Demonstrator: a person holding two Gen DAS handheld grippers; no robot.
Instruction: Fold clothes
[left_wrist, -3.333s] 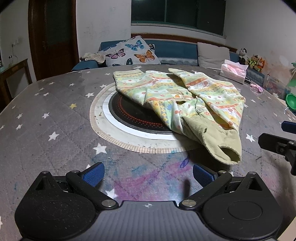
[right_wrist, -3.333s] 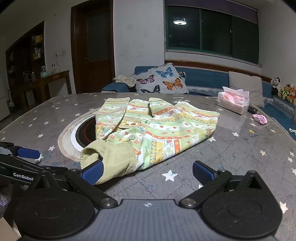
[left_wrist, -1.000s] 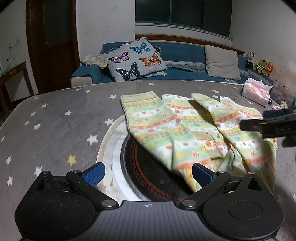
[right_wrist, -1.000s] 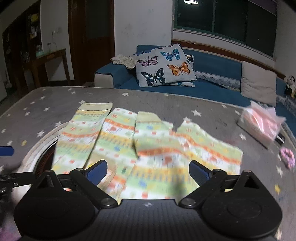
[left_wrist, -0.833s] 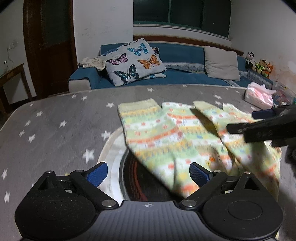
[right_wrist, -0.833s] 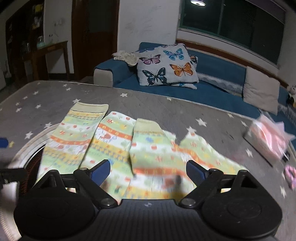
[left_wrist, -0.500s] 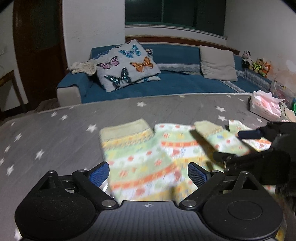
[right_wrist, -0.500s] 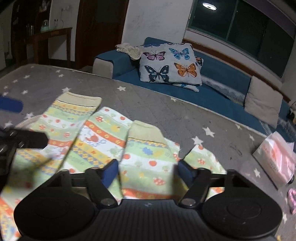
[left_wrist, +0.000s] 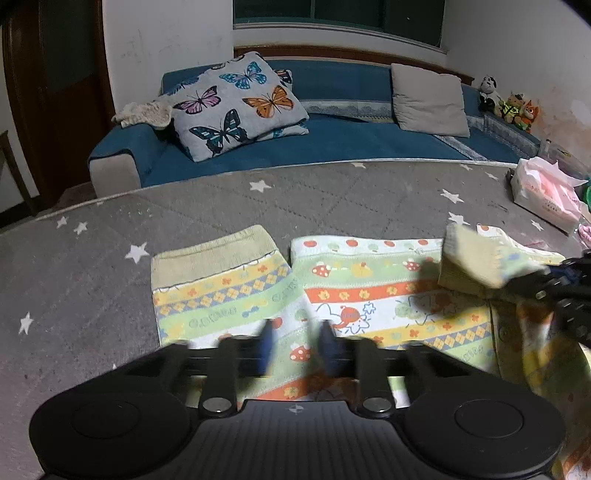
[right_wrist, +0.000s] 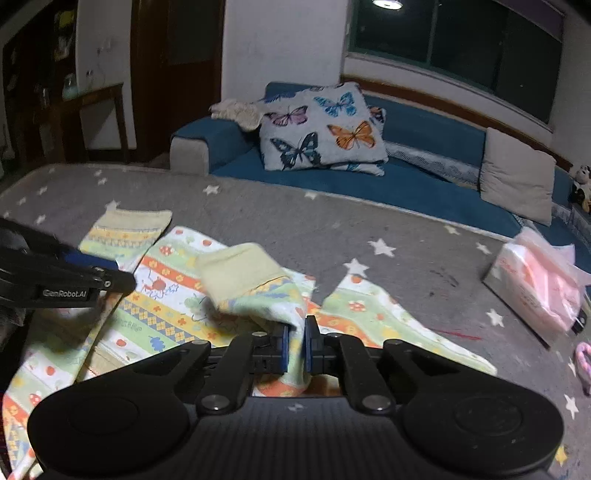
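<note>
A: Grey star-print tabletop (right_wrist: 424, 229), night window behind. Starting nearest: right claw (right_wrist: 294, 345) is clenched on a fold of the patterned shirt (right_wrist: 173, 295), cloth bunched between its blue pads (right_wrist: 283, 345). What it grips is the right sleeve (right_wrist: 255, 284), whose beige cuff (right_wrist: 236, 271) is raised off the shirt's body and points away toward the sofa (right_wrist: 413, 173).

A: Left claw (left_wrist: 294, 349)?

B: Motion-blurred. Pads sit close together over the shirt between the left sleeve (left_wrist: 225, 291) and the body panel; whether cloth is pinched there, cannot tell.

A: Lie of the garment?

B: Spread flat, cuffs at the far end, so both sleeves run lengthwise away from the claws. Left sleeve lies flat beside the body, its cuff (left_wrist: 214, 254) just ahead and left of the left claw.

A: So the fold turns on?

B: Likely carrying the right sleeve inward across the body, leftward toward the left claw. Right claw is the nearer one and already has it. Beyond: tissue pack (right_wrist: 535, 288) far right, butterfly cushion (right_wrist: 321, 129) on the sofa.
</note>
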